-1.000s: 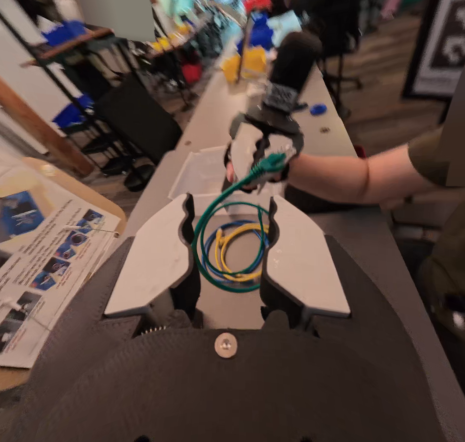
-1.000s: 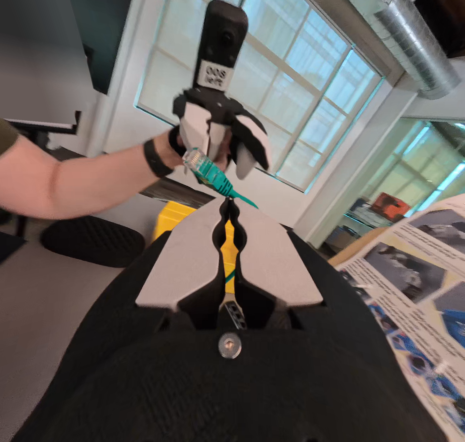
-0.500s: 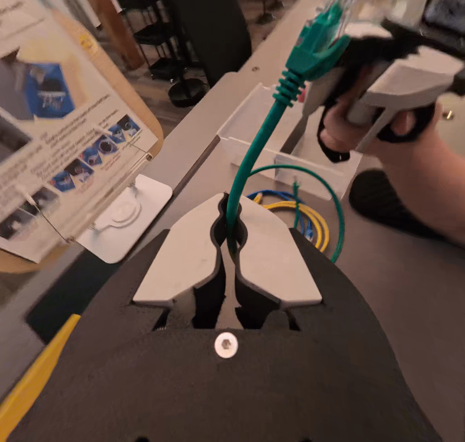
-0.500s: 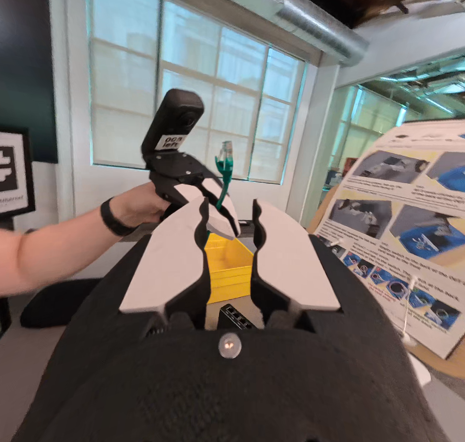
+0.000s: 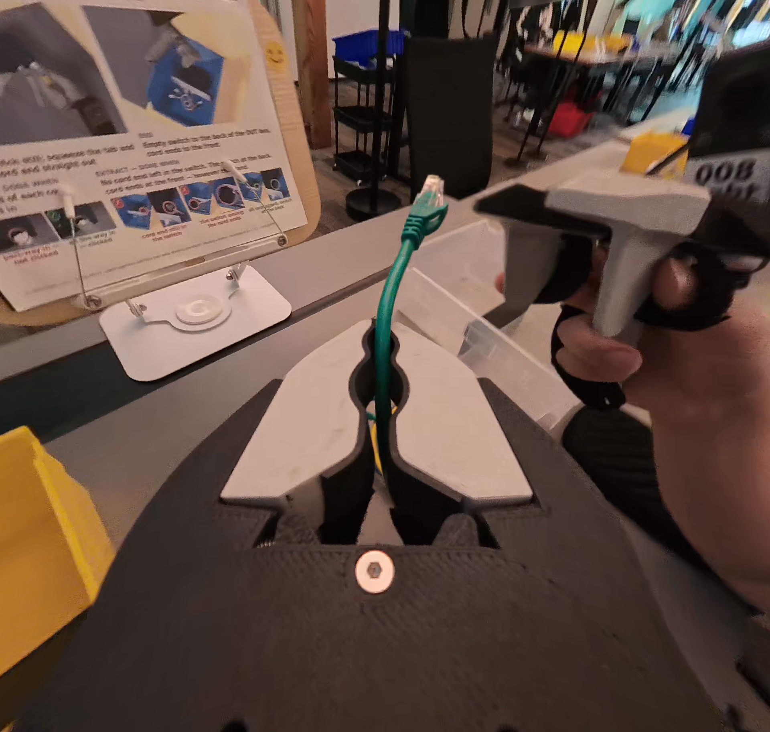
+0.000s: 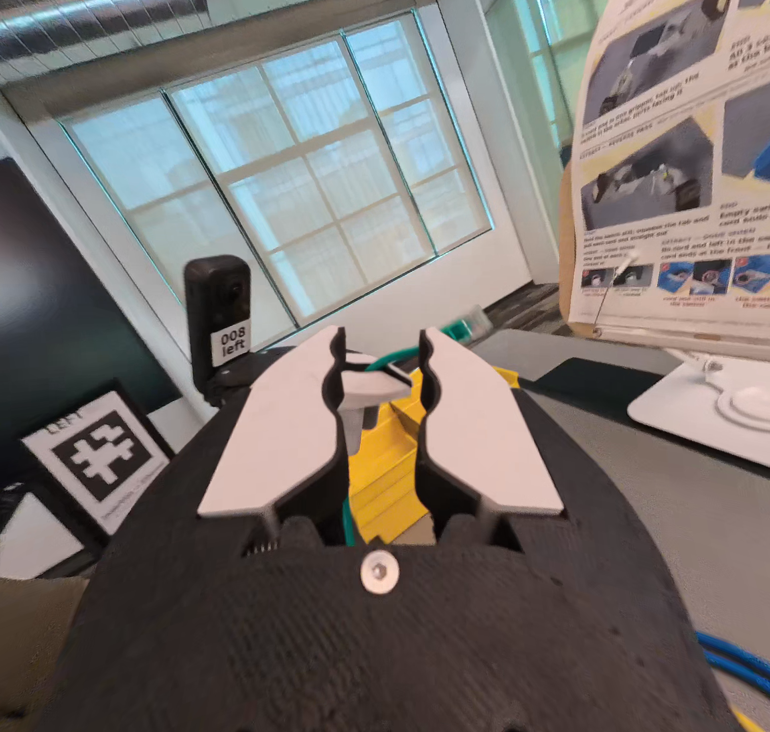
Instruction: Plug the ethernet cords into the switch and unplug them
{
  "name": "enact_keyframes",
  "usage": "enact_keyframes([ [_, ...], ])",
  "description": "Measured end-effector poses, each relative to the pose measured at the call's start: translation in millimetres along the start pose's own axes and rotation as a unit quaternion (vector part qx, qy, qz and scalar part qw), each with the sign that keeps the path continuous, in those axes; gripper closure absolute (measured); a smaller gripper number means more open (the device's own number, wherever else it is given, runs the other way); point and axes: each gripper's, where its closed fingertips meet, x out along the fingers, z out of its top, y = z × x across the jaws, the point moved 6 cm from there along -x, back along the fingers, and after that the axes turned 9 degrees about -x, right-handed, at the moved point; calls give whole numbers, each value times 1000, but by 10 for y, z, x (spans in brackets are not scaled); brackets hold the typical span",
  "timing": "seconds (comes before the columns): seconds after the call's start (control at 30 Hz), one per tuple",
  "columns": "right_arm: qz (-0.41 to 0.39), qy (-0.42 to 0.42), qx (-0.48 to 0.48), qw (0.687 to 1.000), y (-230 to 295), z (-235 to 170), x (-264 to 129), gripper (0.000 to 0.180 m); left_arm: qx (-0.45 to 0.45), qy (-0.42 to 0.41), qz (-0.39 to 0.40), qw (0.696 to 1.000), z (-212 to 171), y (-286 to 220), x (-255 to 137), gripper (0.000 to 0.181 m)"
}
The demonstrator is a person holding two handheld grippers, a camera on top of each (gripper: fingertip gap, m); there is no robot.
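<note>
Left wrist view: the left gripper [image 5: 381,339] is closed on the green cord [image 5: 385,295], pinched low on the cable. The plug [image 5: 429,197] stands well above the tips, clear end up, free in the air. The right gripper [image 5: 554,212] is seen just beside the plug, not touching it. A clear bin [image 5: 479,337] sits on the table [image 5: 166,433] behind; a yellow bin [image 5: 37,545] at lower left. No switch is seen.

Right wrist view: the right gripper [image 6: 381,347] is open and empty; the left gripper's tips [image 6: 371,382] and the cord [image 6: 385,362] are framed between its fingers. The plug [image 6: 466,326] is blurred. Blue cord [image 6: 733,658] lies at lower right.

Risk, judged: with so much free cable above the grip, the plug may flop or twist, so a port would be missed or the latch turned the wrong way. A regrip nearer the plug could knock it aside.
</note>
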Motion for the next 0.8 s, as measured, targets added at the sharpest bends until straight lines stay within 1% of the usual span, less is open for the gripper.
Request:
enact_keyframes([
  [0.03,-2,8,16,1000,-29,6,-26,149,-25,-14,-7,1000,29,46,-36,181],
  [0.1,-1,19,44,999,-71,-32,-27,149,-58,-46,-15,997,77,108,-106,180],
  [0.13,-2,30,53,998,-88,-88,4,149,-58,-56,-13,997,77,108,-123,180],
  [0.17,-3,43,59,997,-99,-160,52,148,-50,-58,-5,997,58,95,-120,180],
  [0.23,6,61,74,995,-74,-298,168,140,-24,-59,14,998,-2,36,-83,181],
  [0.3,16,74,88,993,-42,-415,259,140,-3,-56,22,998,-68,-44,-36,180],
  [0.33,22,67,94,993,-33,-447,288,140,5,-50,20,999,-104,-90,-7,180],
  [0.37,24,51,103,993,-39,-455,297,143,11,-45,17,999,-140,-131,20,180],
  [0.43,42,4,115,992,-58,-407,262,170,18,-41,4,999,-199,-197,50,180],
  [0.47,65,3,120,991,-44,-393,254,172,21,-39,-10,999,-217,-224,43,177],
  [0.5,84,24,125,988,-31,-392,256,174,22,-33,-23,999,-223,-233,20,165],
  [0.53,103,54,117,986,-9,-391,255,174,19,-25,-46,998,-209,-245,-20,149],
  [0.6,134,114,64,982,47,-373,226,174,-3,-15,-114,993,-127,-256,-167,129],
  [0.63,147,153,35,976,81,-379,197,174,-18,-15,-158,987,-61,-253,-261,123],
  [0.67,171,194,11,966,132,-394,155,174,-28,-16,-212,977,8,-251,-363,123],
  [0.7,198,225,-6,954,197,-411,107,174,-26,-19,-274,961,74,-255,-466,123],
  [0.73,224,259,-15,940,260,-442,54,174,-25,-18,-321,947,128,-240,-541,124],
  [0.77,246,286,-21,926,314,-477,8,173,-19,-9,-349,937,147,-205,-574,124],
  [0.8,268,311,-27,911,363,-524,-33,173,-13,5,-354,935,132,-153,-555,122],
])
